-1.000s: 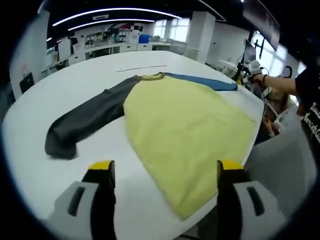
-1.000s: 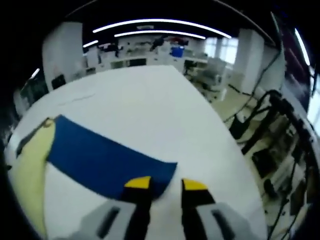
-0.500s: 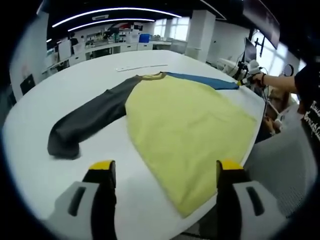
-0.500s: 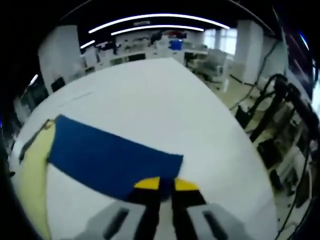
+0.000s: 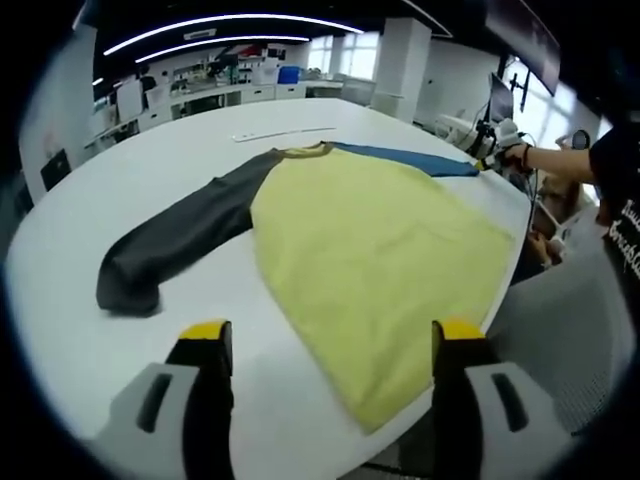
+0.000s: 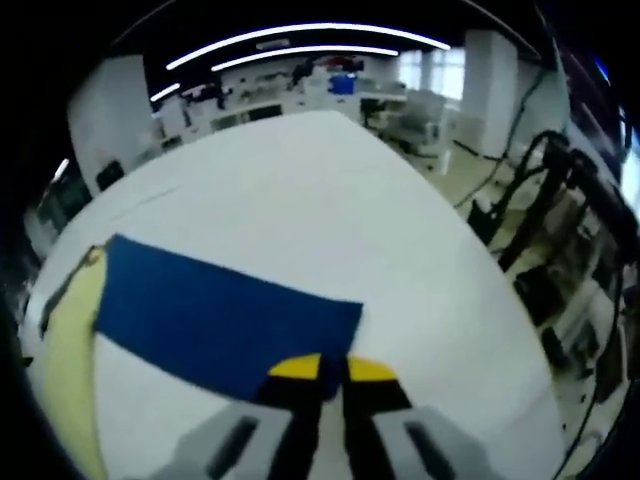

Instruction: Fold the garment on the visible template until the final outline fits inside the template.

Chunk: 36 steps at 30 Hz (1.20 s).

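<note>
- The right gripper [image 6: 333, 368] is clenched on the cuff edge of the blue sleeve [image 6: 225, 322], its yellow-tipped jaws almost together with the cloth between them.
- That sleeve lies flat on the white worktop [image 6: 330, 210], running from the gripper back to the yellow body [image 6: 70, 370] of the shirt.
- The left gripper [image 5: 325, 340] is released, jaws wide apart, and hovers above the near edge of the worktop, touching nothing.
- Just beyond it the shirt [image 5: 370, 250] is spread flat, its hem corner reaching the worktop's edge.
- The dark grey sleeve [image 5: 175, 245] stretches away to the left.
- In the left gripper view a hand [image 5: 515, 155] holds the right gripper at the far tip of the blue sleeve.
</note>
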Available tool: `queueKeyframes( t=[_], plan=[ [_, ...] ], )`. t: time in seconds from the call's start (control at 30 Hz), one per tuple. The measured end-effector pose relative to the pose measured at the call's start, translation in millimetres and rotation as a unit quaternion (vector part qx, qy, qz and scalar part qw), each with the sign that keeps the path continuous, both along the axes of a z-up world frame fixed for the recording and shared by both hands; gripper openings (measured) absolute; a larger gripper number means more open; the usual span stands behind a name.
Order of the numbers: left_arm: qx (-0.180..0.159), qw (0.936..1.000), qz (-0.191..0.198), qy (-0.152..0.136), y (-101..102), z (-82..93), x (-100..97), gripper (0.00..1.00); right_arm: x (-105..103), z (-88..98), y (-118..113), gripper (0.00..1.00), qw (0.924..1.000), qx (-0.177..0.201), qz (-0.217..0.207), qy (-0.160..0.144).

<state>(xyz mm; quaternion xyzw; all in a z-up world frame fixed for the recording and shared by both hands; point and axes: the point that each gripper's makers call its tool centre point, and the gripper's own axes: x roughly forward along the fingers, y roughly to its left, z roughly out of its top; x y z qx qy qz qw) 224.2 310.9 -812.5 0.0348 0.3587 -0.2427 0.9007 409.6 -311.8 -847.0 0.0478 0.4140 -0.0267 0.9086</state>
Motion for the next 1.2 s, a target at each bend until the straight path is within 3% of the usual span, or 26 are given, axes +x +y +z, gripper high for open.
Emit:
queueKeyframes(
  t=[0.13, 0.2, 0.63, 0.77, 1.03, 1.2],
  plan=[
    [0.001, 1.0000, 0.001, 0.000, -2, 1.7, -1.7, 0.79, -5, 2.8, 6, 0.01, 1.0000, 0.003, -0.003, -0.004],
    [0.000, 1.0000, 0.002, -0.002, -1, 2.7, -2.1, 0.79, -2, 1.2, 7, 0.00, 0.9997, 0.022, -0.010, -0.007],
    [-0.010, 0.9997, 0.010, -0.018, 4, 10.8, -0.8, 0.85, 5, 6.4, 5, 0.00, 0.9998, 0.020, -0.007, -0.007],
    [-0.005, 0.9996, 0.011, -0.026, 1, 13.6, 0.4, 0.89, 2, 20.6, 20, 0.00, 0.9996, 0.025, -0.002, -0.015],
    [0.004, 0.9995, 0.003, -0.031, -2, 16.0, -1.2, 0.99, 25, 39.2, 28, 0.00, 0.9985, 0.036, 0.019, -0.037],
    [0.005, 0.9994, -0.004, -0.033, -4, 18.9, -3.4, 0.99, 24, 53.2, 47, 0.00, 0.9981, 0.027, 0.038, -0.039]
  ],
)
